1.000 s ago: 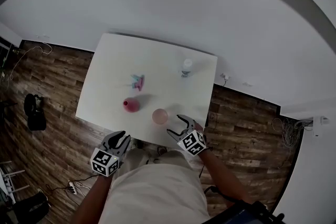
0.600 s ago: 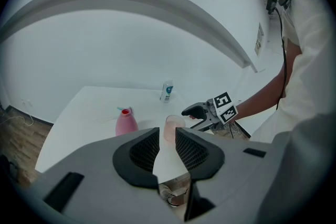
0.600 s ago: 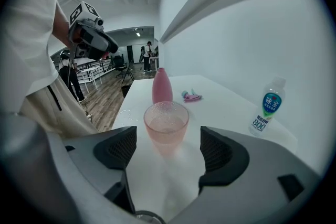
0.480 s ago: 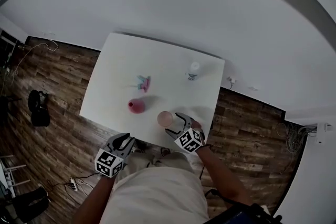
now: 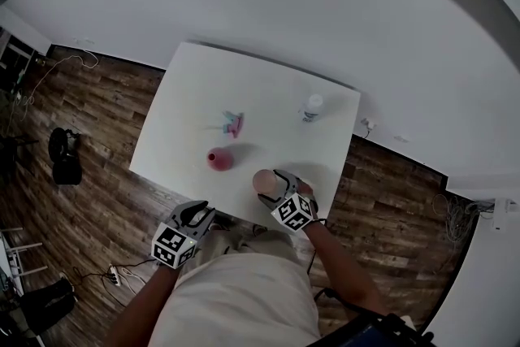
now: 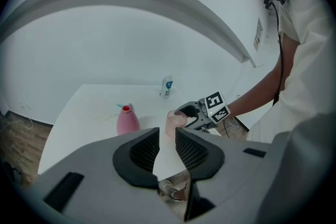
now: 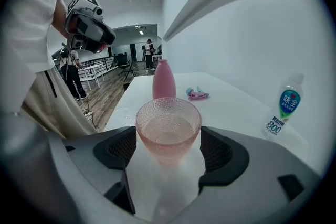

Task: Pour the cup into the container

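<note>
A clear pink cup [image 5: 262,180] with liquid in it stands near the front edge of the white table [image 5: 268,89]. My right gripper [image 5: 273,184] is open wide with the cup [image 7: 168,126] between its jaws; the pads [image 7: 119,147] flank its sides. The pink bottle-shaped container [image 5: 219,160] stands left of the cup, its red mouth open [image 6: 126,108]. My left gripper [image 5: 200,212] hangs off the table's front edge, its jaws a narrow gap apart with nothing between them [image 6: 167,135].
A small plastic water bottle [image 5: 311,107] stands at the table's far right. A pink and teal object [image 5: 234,124] lies behind the container. Wooden floor surrounds the table, with a white wall behind. People and desks show far off in the right gripper view.
My right gripper has moved forward to the cup, so the cup now sits between its jaws. The left gripper has stayed off the front edge.
</note>
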{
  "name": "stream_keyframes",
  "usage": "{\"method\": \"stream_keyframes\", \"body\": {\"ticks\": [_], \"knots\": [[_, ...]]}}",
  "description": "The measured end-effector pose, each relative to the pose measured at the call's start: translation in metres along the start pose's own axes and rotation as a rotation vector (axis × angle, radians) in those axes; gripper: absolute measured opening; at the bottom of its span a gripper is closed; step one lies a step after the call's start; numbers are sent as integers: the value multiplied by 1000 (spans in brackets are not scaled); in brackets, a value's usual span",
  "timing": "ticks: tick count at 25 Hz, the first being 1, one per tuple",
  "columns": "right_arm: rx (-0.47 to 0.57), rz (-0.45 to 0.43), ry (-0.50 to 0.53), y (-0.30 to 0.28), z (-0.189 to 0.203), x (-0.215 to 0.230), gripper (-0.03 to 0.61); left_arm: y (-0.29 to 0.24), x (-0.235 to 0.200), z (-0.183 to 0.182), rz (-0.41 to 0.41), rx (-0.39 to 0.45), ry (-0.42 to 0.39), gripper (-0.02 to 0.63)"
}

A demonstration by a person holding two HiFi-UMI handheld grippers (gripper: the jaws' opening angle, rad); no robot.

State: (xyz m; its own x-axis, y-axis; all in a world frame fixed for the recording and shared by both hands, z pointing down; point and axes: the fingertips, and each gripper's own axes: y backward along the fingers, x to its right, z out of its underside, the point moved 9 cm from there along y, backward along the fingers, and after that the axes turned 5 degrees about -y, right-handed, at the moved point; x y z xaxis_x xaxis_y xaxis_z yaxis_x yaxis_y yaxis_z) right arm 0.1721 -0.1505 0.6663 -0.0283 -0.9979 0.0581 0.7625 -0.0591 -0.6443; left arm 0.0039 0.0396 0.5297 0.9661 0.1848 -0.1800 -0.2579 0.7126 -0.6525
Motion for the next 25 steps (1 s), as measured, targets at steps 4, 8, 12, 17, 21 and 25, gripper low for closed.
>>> {"method": "stream_keyframes", "body": {"ticks": [4, 8, 12, 17, 21, 25], "knots": [[-4, -4, -4, -8, 3, -1, 360, 4, -5, 6, -5, -21, -1, 87], [5, 7, -2, -12, 3, 0, 360, 7, -6, 10, -10, -30, 4, 87], [17, 10, 1, -18, 3, 0, 360, 9, -7, 13, -15, -32, 13, 87], [27, 10, 5, -19, 2, -1, 360, 12, -9, 14, -24, -37, 20, 87], [42, 15, 4, -20, 3, -1, 360, 12, -9, 16, -26, -40, 23, 87], [48, 29, -8, -19, 4, -1, 360, 13, -9, 17, -32, -42, 26, 87]]}}
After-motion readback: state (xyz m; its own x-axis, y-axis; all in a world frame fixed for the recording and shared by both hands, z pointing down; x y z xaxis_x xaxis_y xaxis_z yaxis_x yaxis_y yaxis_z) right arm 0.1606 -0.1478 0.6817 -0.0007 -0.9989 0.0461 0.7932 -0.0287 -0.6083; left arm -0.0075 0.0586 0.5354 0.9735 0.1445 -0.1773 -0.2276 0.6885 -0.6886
